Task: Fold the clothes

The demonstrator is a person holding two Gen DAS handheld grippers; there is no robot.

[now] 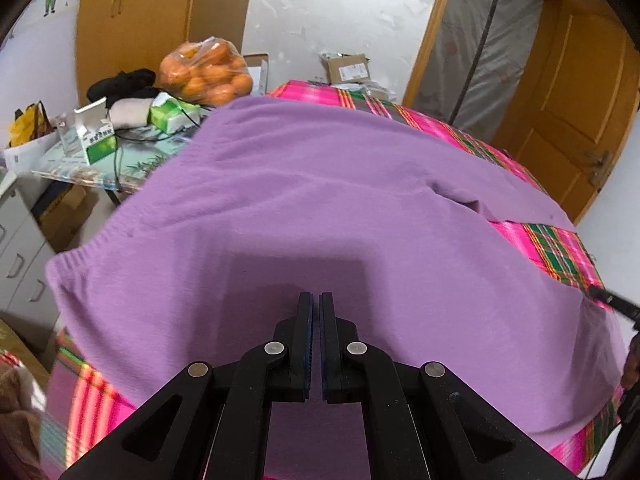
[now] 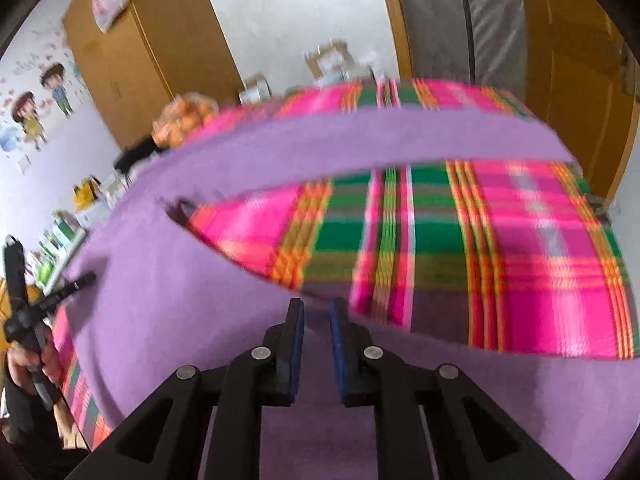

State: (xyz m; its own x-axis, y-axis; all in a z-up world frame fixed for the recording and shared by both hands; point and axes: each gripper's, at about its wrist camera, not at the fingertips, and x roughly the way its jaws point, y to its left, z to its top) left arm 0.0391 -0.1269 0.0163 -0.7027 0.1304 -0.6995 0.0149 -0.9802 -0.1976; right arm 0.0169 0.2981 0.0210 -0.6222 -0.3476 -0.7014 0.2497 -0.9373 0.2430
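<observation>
A purple knit sweater [image 1: 312, 208] lies spread on a pink and green plaid cloth [image 1: 560, 248]. My left gripper [image 1: 316, 298] hovers just above the sweater's body, jaws nearly together with nothing between them. In the right wrist view the sweater [image 2: 160, 280] shows a sleeve [image 2: 360, 136] stretched across the plaid cloth [image 2: 500, 248]. My right gripper [image 2: 316, 306] is slightly open above the sweater's lower edge, holding nothing. The left gripper also shows at the left of the right wrist view [image 2: 86, 280]. The right wrist view is blurred.
A side table [image 1: 100, 168] at the left holds a bag of oranges [image 1: 208, 72], boxes and dark clothes. A white drawer unit [image 1: 20, 248] stands at the left. Wooden doors [image 1: 576, 100] and cardboard boxes [image 1: 348, 66] are behind.
</observation>
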